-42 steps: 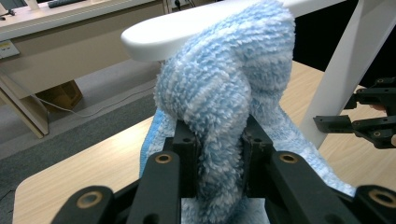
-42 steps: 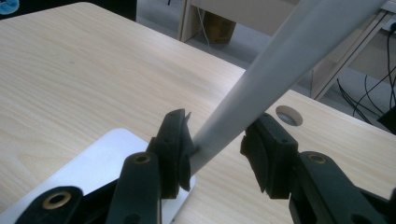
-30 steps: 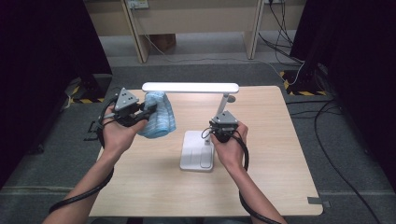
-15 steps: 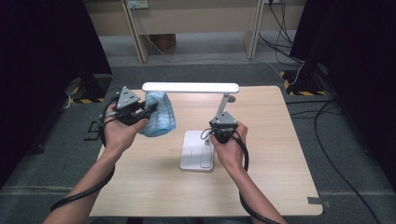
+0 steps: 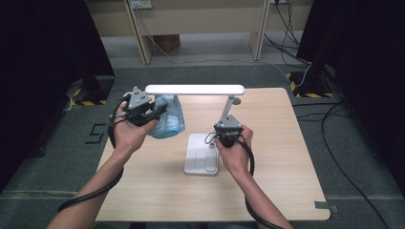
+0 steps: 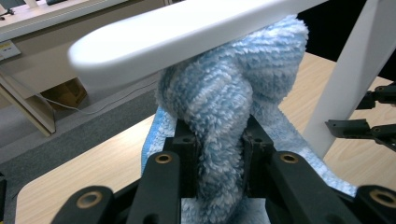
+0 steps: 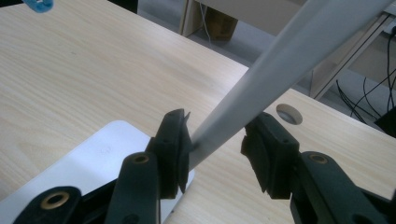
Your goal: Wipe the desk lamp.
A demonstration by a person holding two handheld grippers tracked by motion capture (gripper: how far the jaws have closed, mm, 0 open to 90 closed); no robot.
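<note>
We see a blue-and-white fluffy cloth [image 6: 219, 126] bunched up and clamped between the jaws of the left tool [image 5: 152, 113], which is clenched on it; the cloth's upper fold presses against the underside of the white lamp head [image 6: 187, 32], near its free rounded end, while its lower part hangs down toward the desk [image 5: 157, 191]. From the high view the cloth [image 5: 169, 121] sits just under the left end of the long lamp head [image 5: 195, 89], above the left rear part of the desk, with our left hand [image 5: 129, 131] wrapped around the tool behind it. Moving outward, the lamp's slanted stem [image 7: 280, 60] runs down from the head toward the flat white base [image 5: 202, 160], which lies on the desk near its middle. The right tool [image 7: 217, 149] straddles the lower part of that stem: one jaw touches the stem's side, while the other stands apart from it with a visible gap, so we would call this tool released rather than gripping. Our right hand [image 5: 234, 152] holds that tool just beside the base. In the left gripper view the right tool's dark jaw tips [image 6: 369, 126] appear beside the stem. Beyond the desk we see grey floor, wooden furniture legs [image 5: 138, 33] and loose cables [image 5: 329, 119].
</note>
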